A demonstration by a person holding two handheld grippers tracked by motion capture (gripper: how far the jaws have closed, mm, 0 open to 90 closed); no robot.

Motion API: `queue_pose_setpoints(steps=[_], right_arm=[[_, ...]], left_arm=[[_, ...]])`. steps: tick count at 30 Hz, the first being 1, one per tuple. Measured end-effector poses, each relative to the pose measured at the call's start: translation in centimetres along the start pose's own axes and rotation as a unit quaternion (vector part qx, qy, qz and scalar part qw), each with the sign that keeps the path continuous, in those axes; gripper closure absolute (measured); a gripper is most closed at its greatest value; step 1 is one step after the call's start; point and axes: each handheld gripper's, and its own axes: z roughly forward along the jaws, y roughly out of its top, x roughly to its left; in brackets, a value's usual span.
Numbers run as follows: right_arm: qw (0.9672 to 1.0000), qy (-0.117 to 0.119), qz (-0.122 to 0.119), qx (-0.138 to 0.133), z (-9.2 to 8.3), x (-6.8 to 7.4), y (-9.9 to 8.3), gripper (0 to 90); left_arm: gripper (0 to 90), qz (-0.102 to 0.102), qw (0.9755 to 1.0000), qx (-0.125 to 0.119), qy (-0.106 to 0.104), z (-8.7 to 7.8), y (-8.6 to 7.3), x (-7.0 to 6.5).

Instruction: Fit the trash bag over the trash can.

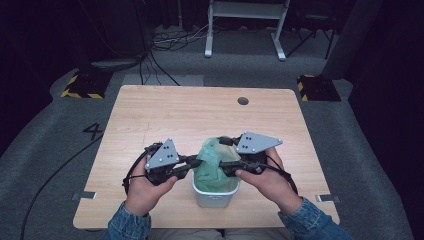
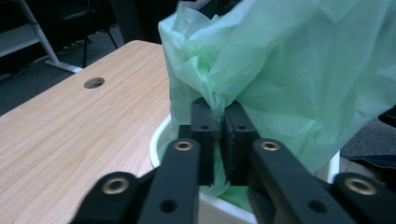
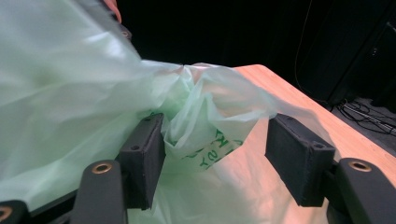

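- Left tongs point(image 2: 219, 128) had pinched shut on the green bag point(image 2: 289, 79) (over a white bin point(image 1: 215, 196)).
- Right tongs point(image 3: 212, 154) stood half open, bag film bunched between them, on the counter point(image 1: 150, 115).

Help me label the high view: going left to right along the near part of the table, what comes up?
Left hand → left gripper → green bag in the white bin → right gripper → right hand.
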Motion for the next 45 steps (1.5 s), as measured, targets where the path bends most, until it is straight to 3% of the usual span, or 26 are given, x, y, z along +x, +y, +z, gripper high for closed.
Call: queue_pose_setpoints(steps=[7, 9, 12, 21, 27, 32, 38, 40, 41, 42, 43, 45], right_arm=[[1.0000, -0.007, -0.002, 0.002, -1.8, -0.1, -0.2, 38.1], [0.9999, 0.003, 0.015, -0.006, -2.7, -0.1, -0.4, 38.0], [0.9998, 0.006, 0.018, -0.005, -3.2, 0.0, -0.5, 38.0], [0.9996, 0.027, 0.005, 0.003, -3.1, 1.1, -0.2, 38.8], [0.9997, 0.023, -0.004, 0.000, -3.9, 1.5, 0.5, 39.9], [0.9993, 0.037, -0.007, 0.002, -4.5, 1.9, 1.0, 41.8], [0.9979, 0.059, -0.009, 0.024, -3.2, 2.7, 0.4, 42.0], [0.9977, 0.061, -0.005, 0.028, -2.5, 2.6, 0.1, 43.7], [0.9976, 0.062, -0.002, 0.031, -2.2, 2.6, 0.0, 45.8], [0.9975, 0.063, 0.001, 0.032, -2.0, 2.5, -0.1, 48.4], [0.9974, 0.064, 0.002, 0.034, -1.7, 2.4, -0.1, 54.0], [0.9967, 0.068, -0.007, 0.044, -1.5, 2.4, -0.1, 75.6]], left_arm=[[89.0, -0.008, 0.9999, -0.002, 0.008, -0.7, -0.5, 0.6], [88.9, -0.014, 0.9998, -0.007, 0.013, -0.8, -0.8, 0.7], [88.7, -0.019, 0.9996, -0.009, 0.016, -0.9, -1.0, 0.9], [86.3, -0.022, 0.9994, -0.013, 0.022, -0.8, -0.9, 0.8], [86.9, -0.028, 0.9991, -0.016, 0.026, -0.9, -0.9, 0.9], [86.5, -0.025, 0.9991, -0.019, 0.028, -0.8, -0.6, 0.7], [77.0, -0.018, 0.9994, -0.029, 0.011, -0.2, -0.1, 0.0], [64.5, -0.014, 0.9993, -0.035, 0.002, 0.0, 0.0, -0.3], [64.5, -0.014, 0.9992, -0.037, -0.005, 0.1, 0.1, -0.5], [58.5, -0.018, 0.9990, -0.040, -0.011, 0.3, 0.2, -0.7], [54.5, -0.010, 0.9991, -0.039, -0.010, 0.3, 0.2, -0.8], [50.7, -0.006, 0.9992, -0.038, -0.008, 0.2, 0.2, -1.0]])
